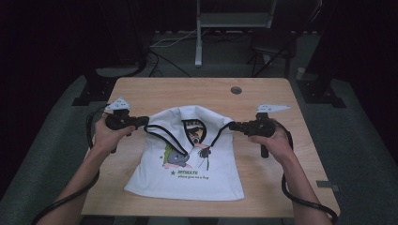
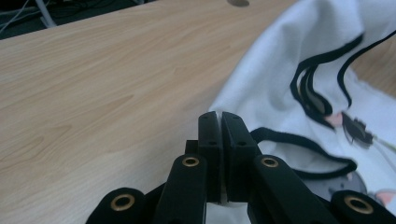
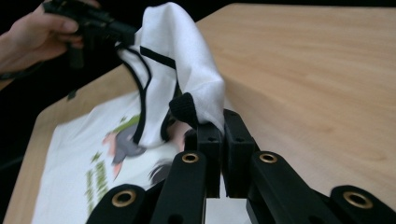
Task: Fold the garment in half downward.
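Both tools, left (image 1: 144,123) and right (image 1: 233,125), seemingly clamp the white shirt (image 1: 187,176) tight.

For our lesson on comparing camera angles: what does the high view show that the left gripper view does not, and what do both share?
High view alone: the person's two hands, the right gripper clamped on the white shirt, the shirt's hem lying flat, green lettering on its front, and the floor around the table.

Left gripper view alone: the left gripper from close up, its jaws pressed together with white cloth between them.

Shared: the wooden table, the shirt's black trim, and the cartoon print.
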Demonstrator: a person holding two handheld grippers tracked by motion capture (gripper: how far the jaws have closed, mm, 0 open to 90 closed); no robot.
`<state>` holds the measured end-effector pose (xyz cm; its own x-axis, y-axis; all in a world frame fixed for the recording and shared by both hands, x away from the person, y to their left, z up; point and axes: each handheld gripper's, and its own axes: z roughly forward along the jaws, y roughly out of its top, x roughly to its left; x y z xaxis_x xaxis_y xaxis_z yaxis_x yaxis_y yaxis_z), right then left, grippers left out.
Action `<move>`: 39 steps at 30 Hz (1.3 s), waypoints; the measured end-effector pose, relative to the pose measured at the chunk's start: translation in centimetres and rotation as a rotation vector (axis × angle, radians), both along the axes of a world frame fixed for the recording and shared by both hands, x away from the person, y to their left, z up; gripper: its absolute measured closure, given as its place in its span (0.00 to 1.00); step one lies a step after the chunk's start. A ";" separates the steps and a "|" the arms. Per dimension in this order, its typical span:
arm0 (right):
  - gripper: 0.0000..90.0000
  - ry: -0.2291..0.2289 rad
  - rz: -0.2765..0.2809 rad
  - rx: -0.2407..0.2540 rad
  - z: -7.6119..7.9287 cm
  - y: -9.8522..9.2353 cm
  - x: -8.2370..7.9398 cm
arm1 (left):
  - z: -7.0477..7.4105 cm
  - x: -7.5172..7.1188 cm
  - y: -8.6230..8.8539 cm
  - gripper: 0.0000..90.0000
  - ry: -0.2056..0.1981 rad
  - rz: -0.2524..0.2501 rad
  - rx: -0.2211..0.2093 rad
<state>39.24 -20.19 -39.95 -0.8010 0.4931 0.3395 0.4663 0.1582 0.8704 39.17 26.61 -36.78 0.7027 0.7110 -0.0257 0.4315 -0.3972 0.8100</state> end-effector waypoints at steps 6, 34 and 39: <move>0.97 0.008 0.081 -0.072 -0.7 0.4 -1.9 | -0.9 -1.9 -0.2 0.97 -0.009 -0.075 0.104; 0.97 0.015 0.210 -0.217 -2.8 1.4 -6.1 | -2.6 -7.7 0.2 0.97 -0.072 -0.158 0.222; 0.97 0.006 0.196 -0.183 -2.5 0.9 -6.3 | -1.9 -8.3 0.2 0.97 -0.097 -0.157 0.211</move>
<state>32.95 -19.31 -42.45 -0.8855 0.3821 0.2642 0.4164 0.4007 0.8161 30.88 26.80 -38.70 0.7968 0.5756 0.1839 0.2757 -0.6171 0.7370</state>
